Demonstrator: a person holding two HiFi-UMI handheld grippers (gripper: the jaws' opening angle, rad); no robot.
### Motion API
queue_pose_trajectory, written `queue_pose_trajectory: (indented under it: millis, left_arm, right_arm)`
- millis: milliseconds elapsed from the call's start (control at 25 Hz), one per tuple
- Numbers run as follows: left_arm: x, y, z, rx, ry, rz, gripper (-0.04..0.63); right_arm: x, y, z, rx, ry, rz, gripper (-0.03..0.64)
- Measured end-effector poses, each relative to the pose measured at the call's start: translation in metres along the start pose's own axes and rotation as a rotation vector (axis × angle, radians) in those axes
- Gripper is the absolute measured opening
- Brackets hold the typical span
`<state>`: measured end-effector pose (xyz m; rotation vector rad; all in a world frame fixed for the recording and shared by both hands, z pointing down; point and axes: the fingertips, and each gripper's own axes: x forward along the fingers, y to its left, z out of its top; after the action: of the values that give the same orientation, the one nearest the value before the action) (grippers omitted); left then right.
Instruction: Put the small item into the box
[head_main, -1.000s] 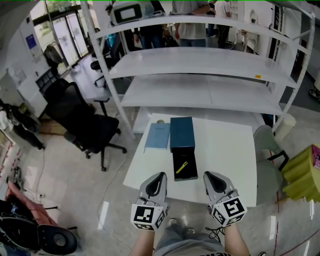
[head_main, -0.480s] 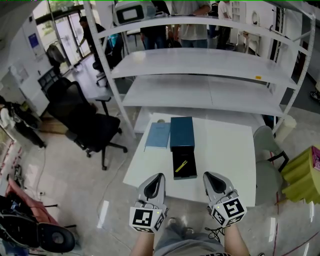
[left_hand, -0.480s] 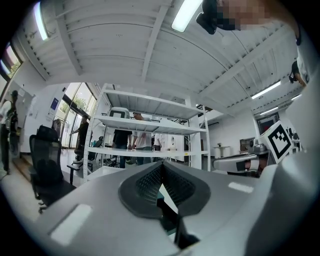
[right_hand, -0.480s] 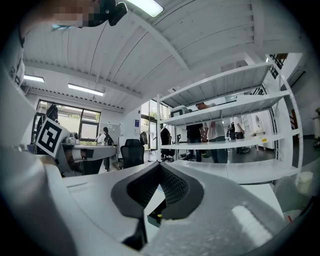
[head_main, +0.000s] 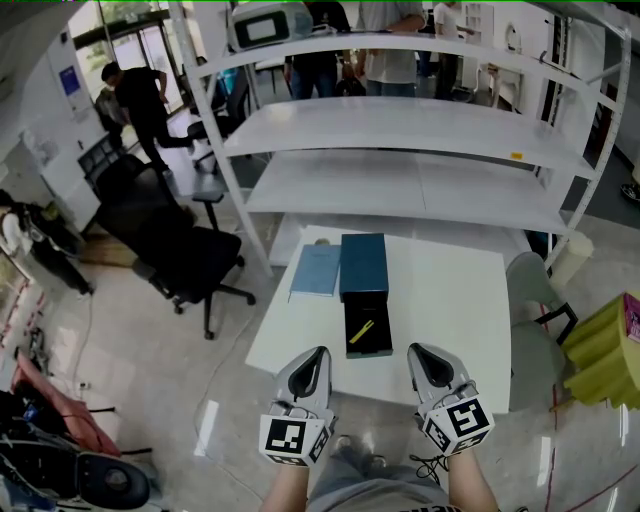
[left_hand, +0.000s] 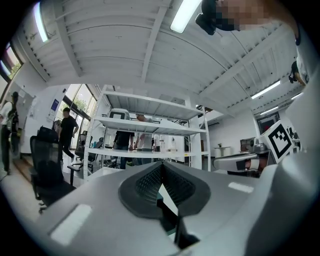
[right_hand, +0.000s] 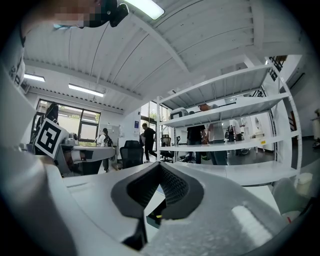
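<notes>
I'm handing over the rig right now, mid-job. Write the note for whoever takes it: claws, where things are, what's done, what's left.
Left claw: shut, empty, at the near edge of the white table.
Right claw: shut, empty, beside it at the same edge.
Things: the small yellow item lies in the open black tray just ahead of the claws. The teal box sits directly behind the tray, with a light blue flat piece to its left.
Done: the item looks to be in the tray already; neither claw touches anything.
Left: check that the tray is the intended box; if so, probably little remains.
</notes>
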<state>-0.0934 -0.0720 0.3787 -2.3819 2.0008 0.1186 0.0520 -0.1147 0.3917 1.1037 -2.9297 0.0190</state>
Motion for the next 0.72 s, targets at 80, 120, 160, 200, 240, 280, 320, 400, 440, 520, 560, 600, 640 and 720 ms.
queue_pose_trajectory:
  millis: [80,120,160,200,240,280,320,400,440,520,560,600,640,720]
  left_arm:
    - [0.0001,-0.001,0.0007,-0.002,-0.003,0.0,0.018]
    - [0.0001,-0.0013,0.0014,-0.004,-0.006,0.001,0.018]
    - [0.0,-0.0015,0.0022,-0.006,-0.008,0.002,0.018]
    - [-0.0001,-0.0016,0.0033,-0.007,-0.009,0.003,0.018]
    - [-0.0001,-0.002,0.0039,-0.006,-0.01,0.003,0.018]
    - [-0.0001,-0.0025,0.0038,-0.006,-0.012,0.002,0.018]
    - [0.0001,-0.0031,0.0036,-0.006,-0.014,0.0,0.018]
    - [0.0003,-0.0042,0.0048,-0.007,-0.02,0.0,0.018]
    - [0.0003,-0.0044,0.0054,-0.008,-0.023,0.001,0.018]
    - [0.0002,-0.0046,0.0062,-0.011,-0.024,0.002,0.018]
    - [0.0001,-0.0047,0.0069,-0.011,-0.021,0.003,0.018]
    - [0.0001,-0.0048,0.0075,-0.01,-0.017,0.004,0.018]
    - [0.0002,-0.0048,0.0068,-0.008,-0.016,0.003,0.018]
    - [0.0007,-0.0047,0.0028,-0.007,-0.019,-0.002,0.018]
  right_arm:
    - [-0.0007,-0.0004,0.0006,-0.001,-0.001,0.0,0.003]
    - [-0.001,-0.0006,0.0004,-0.002,-0.001,0.001,0.003]
    - [-0.0011,-0.0006,0.0,-0.004,0.0,0.001,0.003]
    - [-0.0012,-0.0006,-0.0002,-0.006,0.001,0.001,0.003]
    - [-0.0014,-0.0007,0.0001,-0.008,0.002,0.0,0.003]
    - [-0.0016,-0.001,0.0006,-0.009,0.004,0.0,0.003]
    - [-0.0019,-0.0015,0.0011,-0.009,0.004,0.0,0.003]
    - [-0.0021,-0.0026,0.0014,-0.005,0.001,0.002,0.003]
    - [-0.0022,-0.0029,0.0015,-0.004,0.001,0.003,0.003]
    - [-0.0022,-0.0032,0.001,-0.005,0.001,0.004,0.003]
    - [-0.002,-0.0032,0.0004,-0.005,0.002,0.004,0.003]
    - [-0.0018,-0.0031,-0.0002,-0.005,0.002,0.004,0.003]
    - [-0.0015,-0.0031,-0.0007,-0.005,0.001,0.005,0.003]
    - [-0.0007,-0.0034,-0.0012,-0.005,0.0,0.005,0.003]
